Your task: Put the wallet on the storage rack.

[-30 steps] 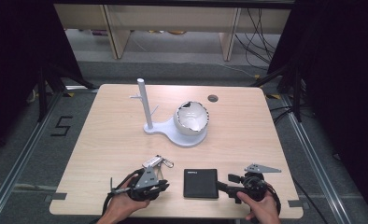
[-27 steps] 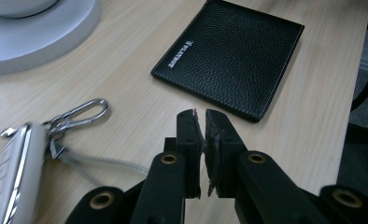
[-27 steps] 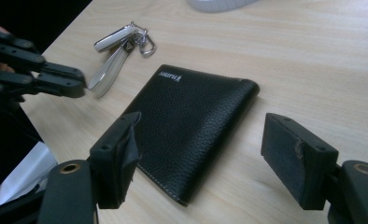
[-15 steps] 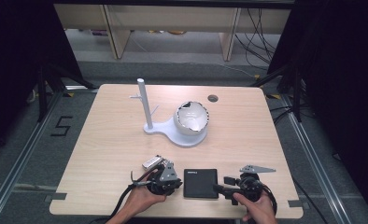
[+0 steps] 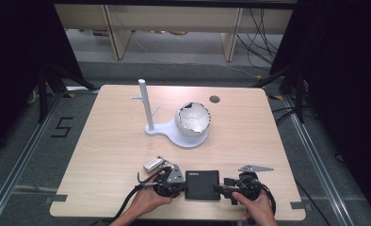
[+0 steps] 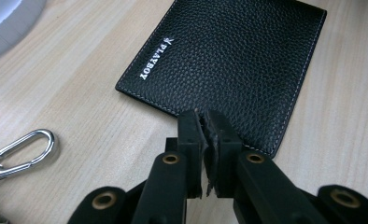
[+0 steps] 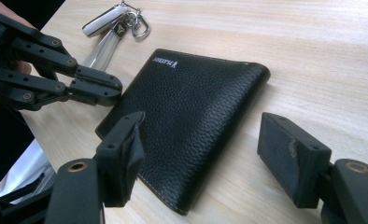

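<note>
Right gripper [image 7: 201,154] spread wide, straddling the near edge of the black wallet [image 7: 191,121] flat at the table's front. Left gripper [image 6: 205,126] pinched closed, tips at the opposite edge. Best: left steadies, right closes squarely across the fold; keys [image 7: 114,23] stay clear.

light wooden table [image 5: 113,141] on grey floor [image 5: 28,155], black curtains [image 5: 14,56] at both sides.

wallet [image 5: 202,184] lies between both hand-held grippers; keys [image 5: 154,164] left
</note>
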